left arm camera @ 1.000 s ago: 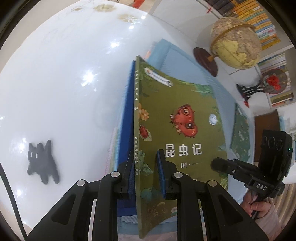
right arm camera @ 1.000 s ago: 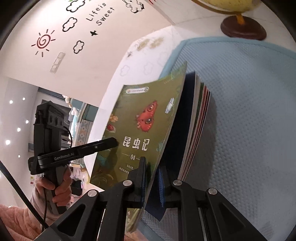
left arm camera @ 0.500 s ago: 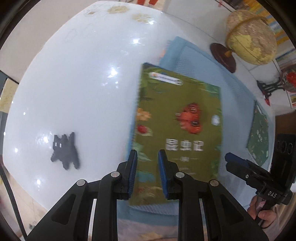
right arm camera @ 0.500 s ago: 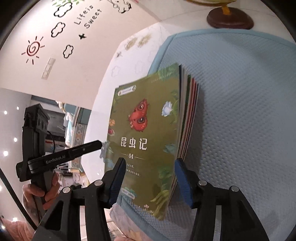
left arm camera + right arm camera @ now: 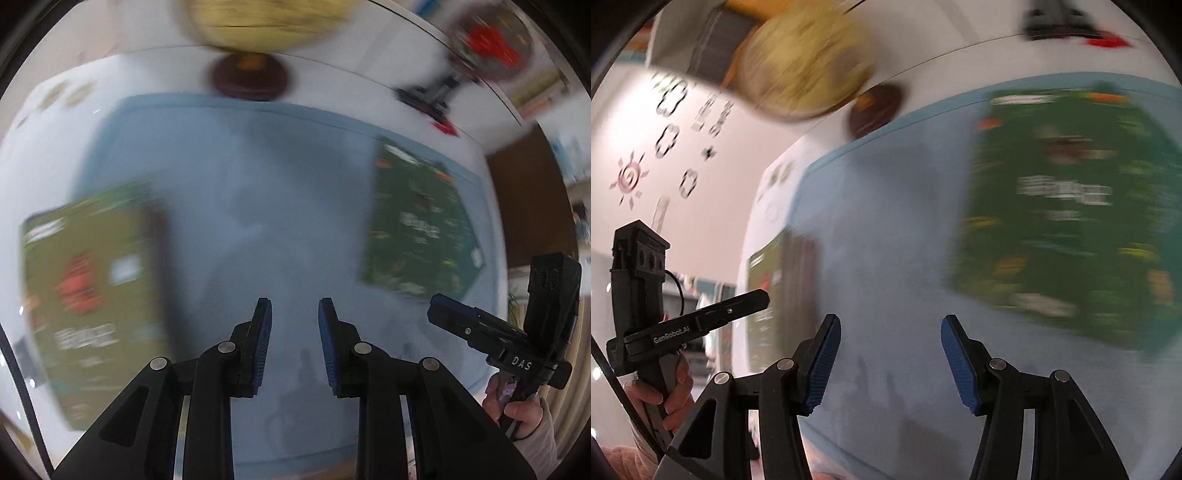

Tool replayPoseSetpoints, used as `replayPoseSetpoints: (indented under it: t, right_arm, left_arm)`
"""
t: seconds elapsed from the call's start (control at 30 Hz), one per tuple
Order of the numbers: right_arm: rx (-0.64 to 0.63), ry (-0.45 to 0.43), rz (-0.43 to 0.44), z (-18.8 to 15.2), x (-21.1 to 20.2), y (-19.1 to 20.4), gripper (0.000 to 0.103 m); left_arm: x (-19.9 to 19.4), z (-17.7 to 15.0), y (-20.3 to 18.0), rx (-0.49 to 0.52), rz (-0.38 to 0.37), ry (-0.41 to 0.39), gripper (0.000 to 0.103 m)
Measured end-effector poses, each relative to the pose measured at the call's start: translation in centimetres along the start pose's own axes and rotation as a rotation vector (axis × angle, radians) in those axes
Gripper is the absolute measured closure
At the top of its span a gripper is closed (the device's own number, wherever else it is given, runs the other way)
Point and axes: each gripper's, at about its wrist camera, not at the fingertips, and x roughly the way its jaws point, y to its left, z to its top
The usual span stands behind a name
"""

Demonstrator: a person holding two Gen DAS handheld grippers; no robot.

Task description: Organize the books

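**Both hand-held grippers over open mat, between the books**

The olive-green book stack (image 5: 92,295) lies flat to the left of my left hand-held gripper (image 5: 295,341), its right edge just beside my left finger. A single dark-green book (image 5: 417,225) lies ahead and to the right, close to the far right edge of the blue mat (image 5: 266,206). Between the two, bare mat runs ahead to the globe's base (image 5: 247,75) on the white surface (image 5: 48,147).

My left hand-held gripper points steeply down, its jaws opening with nothing between them. My right hand-held gripper (image 5: 890,363) is spread wide and empty over the mat, the dark-green book ahead to its right. All is blurred.
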Motion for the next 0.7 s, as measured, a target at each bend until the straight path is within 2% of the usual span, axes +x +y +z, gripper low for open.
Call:
replayPoseSetpoints:
  t: [0.2,0.3,0.4,0.5,0.6,0.7]
  right_arm:
    - [0.085,-0.076,-0.084,1.2,-6.6,-9.6,0.048]
    - [0.098,-0.081,-0.128,2.5,-8.7,-13.6,0.048]
    - [0.081,-0.077,-0.143,4.2,-9.8,-16.4,0.048]
    - [0.059,-0.06,-0.132,5.8,-10.4,-18.2,0.048]
    - [0.044,-0.034,-0.105,6.6,-9.9,-18.4,0.048]
    - [0.031,-0.018,-0.035,6.5,-8.5,-17.6,0.048]
  left_arm:
    - [5.6,1.8,-11.3,0.119,-0.078,0.059,0.08]
    - [8.7,2.7,-16.8,0.191,-0.074,0.089,0.08]
    - [10.4,2.9,-19.3,0.198,-0.075,0.094,0.08]
    - [11.4,3.4,-19.5,0.183,-0.071,0.097,0.08]
    - [11.8,5.1,-17.1,0.128,-0.005,0.072,0.08]
    - [11.9,7.0,-12.2,-0.034,0.051,0.067,0.079]
